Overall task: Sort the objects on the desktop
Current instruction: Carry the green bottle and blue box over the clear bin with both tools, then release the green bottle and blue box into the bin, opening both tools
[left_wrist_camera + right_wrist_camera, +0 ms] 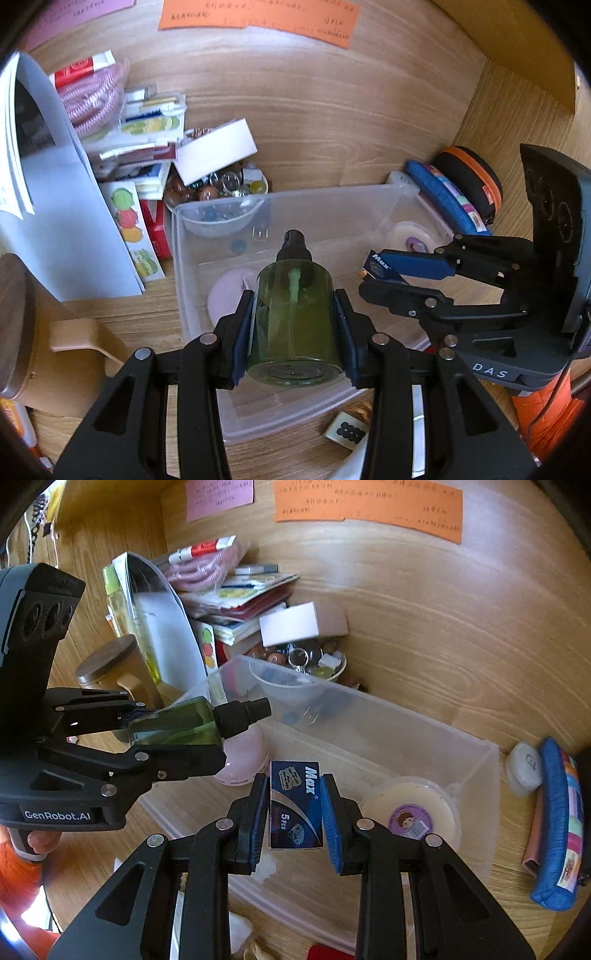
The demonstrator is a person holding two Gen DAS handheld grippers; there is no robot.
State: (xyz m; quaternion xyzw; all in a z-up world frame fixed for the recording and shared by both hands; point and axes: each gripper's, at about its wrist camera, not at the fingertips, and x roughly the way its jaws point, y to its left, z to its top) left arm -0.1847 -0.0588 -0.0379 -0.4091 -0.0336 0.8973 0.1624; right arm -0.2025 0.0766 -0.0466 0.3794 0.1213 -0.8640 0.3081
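My left gripper (294, 314) is shut on a green see-through spray bottle (293, 317) with a black cap, held over the clear plastic bin (332, 206). The same bottle (177, 723) shows at the left of the right wrist view, in the left gripper (184, 734). My right gripper (295, 805) is shut on a small blue "Max" box (294, 805), also above the bin (461, 760). From the left wrist view, the right gripper (384, 277) with the blue box (380, 269) hangs over the bin's right side. Inside the bin lie a pink round case (243, 760) and a round cream container (413, 812).
A bowl of beads and trinkets (221, 192) sits behind the bin, beside stacked packets and papers (147, 122). A blue pencil case (557, 819) and white pebble-like object (524, 768) lie to the right. A wooden-lidded mug (22, 325) stands left. A mahjong tile (347, 430) lies in front.
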